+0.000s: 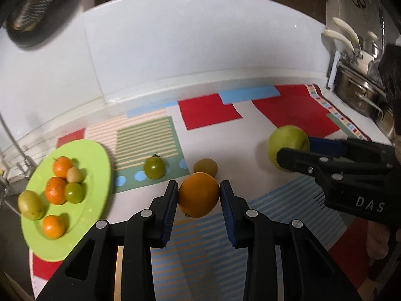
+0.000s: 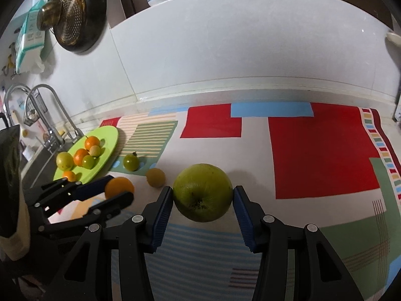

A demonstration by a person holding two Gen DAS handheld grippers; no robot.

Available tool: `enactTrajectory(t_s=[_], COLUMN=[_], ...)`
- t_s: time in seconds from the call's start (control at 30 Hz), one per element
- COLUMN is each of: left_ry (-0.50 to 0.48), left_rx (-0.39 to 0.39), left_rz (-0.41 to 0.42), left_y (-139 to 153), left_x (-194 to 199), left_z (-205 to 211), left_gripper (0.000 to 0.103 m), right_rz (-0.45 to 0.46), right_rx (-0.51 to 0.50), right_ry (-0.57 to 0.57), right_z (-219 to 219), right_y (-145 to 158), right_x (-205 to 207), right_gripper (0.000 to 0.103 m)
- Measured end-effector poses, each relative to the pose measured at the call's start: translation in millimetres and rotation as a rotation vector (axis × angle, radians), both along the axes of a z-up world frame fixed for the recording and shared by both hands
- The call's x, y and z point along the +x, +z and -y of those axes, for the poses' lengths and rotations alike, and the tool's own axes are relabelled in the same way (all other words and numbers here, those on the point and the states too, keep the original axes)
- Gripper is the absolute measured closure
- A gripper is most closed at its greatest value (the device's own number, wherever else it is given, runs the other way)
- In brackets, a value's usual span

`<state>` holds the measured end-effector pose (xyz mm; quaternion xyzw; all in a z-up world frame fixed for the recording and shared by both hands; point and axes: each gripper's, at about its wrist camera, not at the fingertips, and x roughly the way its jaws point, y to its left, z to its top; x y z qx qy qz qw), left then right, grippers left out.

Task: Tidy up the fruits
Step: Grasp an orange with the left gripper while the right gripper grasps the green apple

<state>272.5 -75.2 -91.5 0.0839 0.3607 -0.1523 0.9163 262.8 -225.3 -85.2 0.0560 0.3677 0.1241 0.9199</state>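
Note:
In the left wrist view my left gripper is shut on an orange, its blue pads pressing both sides. The right wrist view shows my right gripper shut on a large green apple, a shadow on the mat beneath it. The left gripper with the orange is to the apple's left. A lime-green plate at the left holds several small oranges and green fruits. A green tomato and a small yellowish fruit lie loose on the mat.
A colourful patterned mat covers the counter below a white tiled wall. A sink with taps lies left of the plate. Steel pots stand at the right end. A pan hangs on the wall.

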Motion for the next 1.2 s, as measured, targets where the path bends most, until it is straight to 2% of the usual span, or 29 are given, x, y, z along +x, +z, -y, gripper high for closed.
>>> enactTrajectory(t_s=[0.4,0.6,1.2], left_ry=[0.064,0.096,0.188], left_rx=[-0.043,-0.058,-0.067], left_rz=[0.086,0.115,0.197], left_y=[41.5,52.6,78.9], left_x=[-40.3,-59.7,-104.0], left_z=[-21.0,-37.2,-112.7], left_gripper=[0.069,0.069,0.069], right_rz=[0.075,0.114,0.184], right_rx=[0.000,0.007,0.022], right_ry=[0.023,0.045,0.139], right_z=[-11.9,-24.5,-99.8], right_y=[30.9,46.4,71.2], right_x=[-34.7,-49.9,-85.9], right_gripper=[0.053,0.053,0.053])
